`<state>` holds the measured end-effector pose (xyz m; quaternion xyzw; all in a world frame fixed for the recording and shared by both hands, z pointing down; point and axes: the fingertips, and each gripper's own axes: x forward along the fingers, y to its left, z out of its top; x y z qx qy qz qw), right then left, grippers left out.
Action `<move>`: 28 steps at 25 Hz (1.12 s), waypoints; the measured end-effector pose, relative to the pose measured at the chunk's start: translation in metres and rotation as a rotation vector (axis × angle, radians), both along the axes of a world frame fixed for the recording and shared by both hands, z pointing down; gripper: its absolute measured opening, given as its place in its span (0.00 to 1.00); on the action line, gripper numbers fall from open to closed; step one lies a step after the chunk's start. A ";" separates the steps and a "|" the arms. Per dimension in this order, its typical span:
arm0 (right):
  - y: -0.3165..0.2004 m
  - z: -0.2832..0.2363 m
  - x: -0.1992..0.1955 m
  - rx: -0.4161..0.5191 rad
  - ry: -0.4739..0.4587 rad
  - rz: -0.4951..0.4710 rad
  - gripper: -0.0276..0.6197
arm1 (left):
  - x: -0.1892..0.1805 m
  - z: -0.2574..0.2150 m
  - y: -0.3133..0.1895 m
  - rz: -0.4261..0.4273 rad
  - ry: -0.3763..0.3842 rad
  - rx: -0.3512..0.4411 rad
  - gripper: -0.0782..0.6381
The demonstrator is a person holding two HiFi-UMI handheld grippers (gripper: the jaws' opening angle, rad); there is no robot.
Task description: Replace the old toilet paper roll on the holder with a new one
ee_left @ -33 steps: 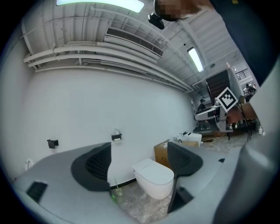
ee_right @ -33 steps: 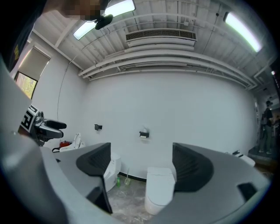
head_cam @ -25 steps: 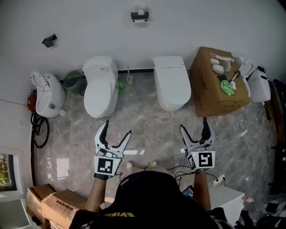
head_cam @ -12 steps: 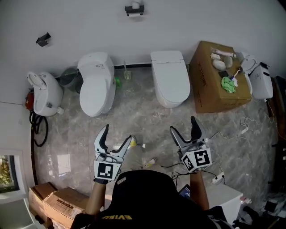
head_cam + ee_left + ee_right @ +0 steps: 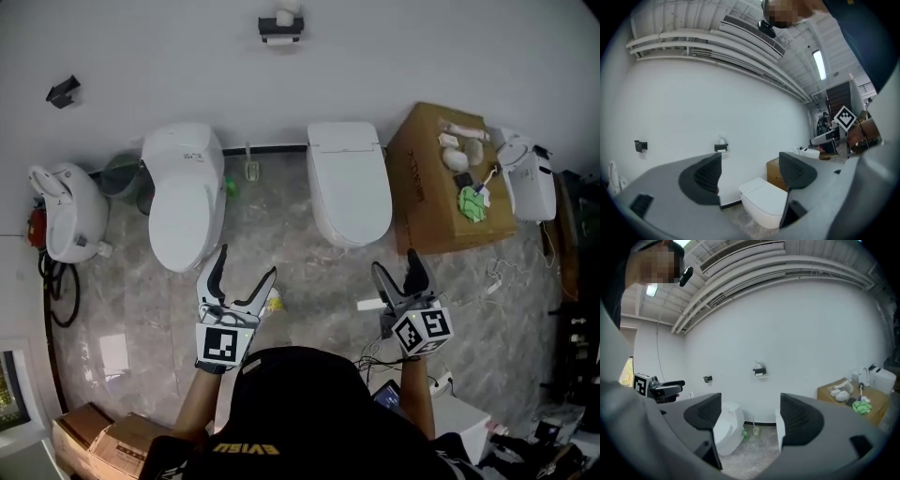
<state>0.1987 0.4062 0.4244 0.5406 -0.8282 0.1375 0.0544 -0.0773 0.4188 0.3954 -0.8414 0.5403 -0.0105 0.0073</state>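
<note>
Toilets: two are counted, left toilet and right toilet, along the wall edge of the floor.
Holder: one black toilet paper holder is fixed to the wall above them, with white paper showing at it.
Views: both toilets are shown from the head; only one is seen in the left gripper view.
Left gripper: held spread wide, nothing between the jaws.
Right gripper: held spread, nothing between the jaws, which have just been closing slightly.

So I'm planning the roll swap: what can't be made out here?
Black wall-mounted paper holder, head view: too small to see what it holds.
White items on the brown cardboard box, head view: too small to identify.
Floor nearest the person, head view: hidden by their head.
</note>
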 end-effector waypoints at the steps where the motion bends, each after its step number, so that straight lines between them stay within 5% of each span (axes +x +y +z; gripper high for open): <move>1: -0.015 -0.003 -0.008 0.000 0.005 0.004 0.65 | -0.007 -0.004 -0.015 0.011 0.016 0.003 0.66; 6: -0.083 -0.027 -0.061 0.069 0.097 -0.011 0.64 | -0.048 -0.003 -0.083 0.030 0.060 0.022 0.66; 12: -0.153 -0.030 -0.099 0.139 0.344 -0.057 0.62 | -0.071 0.008 -0.145 0.061 0.048 0.019 0.66; 24: -0.349 0.003 -0.134 0.175 0.207 -0.096 0.61 | -0.092 0.024 -0.312 -0.022 0.145 -0.045 0.64; 28: -0.439 0.002 -0.144 0.193 0.210 -0.153 0.61 | -0.096 0.025 -0.398 -0.072 0.102 -0.056 0.64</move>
